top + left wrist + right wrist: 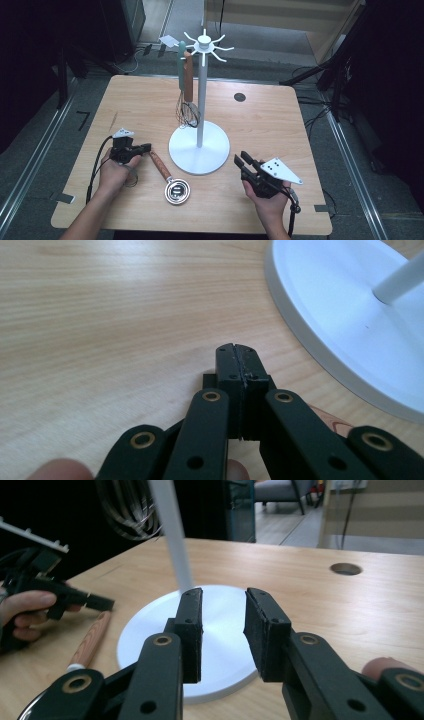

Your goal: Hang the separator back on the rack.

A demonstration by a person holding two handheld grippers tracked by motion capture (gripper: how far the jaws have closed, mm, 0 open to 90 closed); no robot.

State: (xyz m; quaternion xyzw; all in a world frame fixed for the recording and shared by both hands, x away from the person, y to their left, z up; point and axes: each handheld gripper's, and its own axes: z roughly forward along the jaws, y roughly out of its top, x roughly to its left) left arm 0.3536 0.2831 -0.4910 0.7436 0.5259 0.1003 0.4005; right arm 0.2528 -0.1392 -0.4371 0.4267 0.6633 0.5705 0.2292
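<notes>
A utensil with a wooden handle point(161, 166) and a round metal head point(177, 192) lies on the table in front of the white stand's base point(199, 145). My left gripper point(148, 147) is shut with nothing between its jaws, its tip right by the far end of that handle. In the left gripper view the shut jaws point(239, 352) point at bare wood beside the base point(350, 315), with a bit of handle point(327, 420) under them. My right gripper point(240, 156) is open and empty, right of the base. In the right gripper view its jaws point(223, 615) frame the base point(150, 630).
The stand's pole point(201, 100) rises to a ring of hooks point(204, 45), where a wooden-handled whisk point(188, 82) and a green-handled utensil point(181, 65) hang. A round hole point(240, 97) sits at the table's back right. The table edge runs close to both hands.
</notes>
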